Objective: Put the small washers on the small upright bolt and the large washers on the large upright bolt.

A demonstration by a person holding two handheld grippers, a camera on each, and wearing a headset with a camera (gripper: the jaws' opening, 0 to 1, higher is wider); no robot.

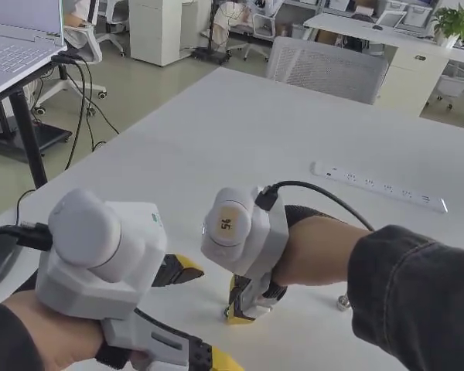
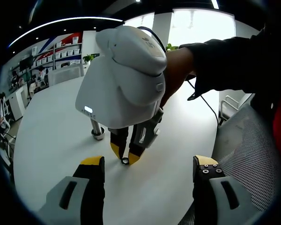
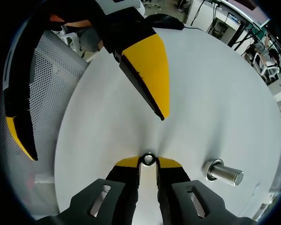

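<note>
Jaws of right gripper (image 3: 148, 162) nipping washer (image 3: 148, 159), bolt (image 3: 222, 172) just right, left gripper (image 2: 147, 171) jaws wide, bare table (image 3: 215, 93) beyond

I am counting two grippers (the left gripper (image 2: 149, 163) and the right gripper (image 3: 148, 165)), one washer (image 3: 148, 159), one bolt (image 3: 223, 172), one power strip (image 1: 379, 187), one laptop (image 1: 15, 42).

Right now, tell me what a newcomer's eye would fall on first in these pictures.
The right gripper, white-bodied with yellow-tipped jaws, pinches a small silver metal washer low over the white table, at the bottom centre of its own view. Just beside it stands an upright threaded steel bolt. The left gripper hangs open, facing the right one.
</note>
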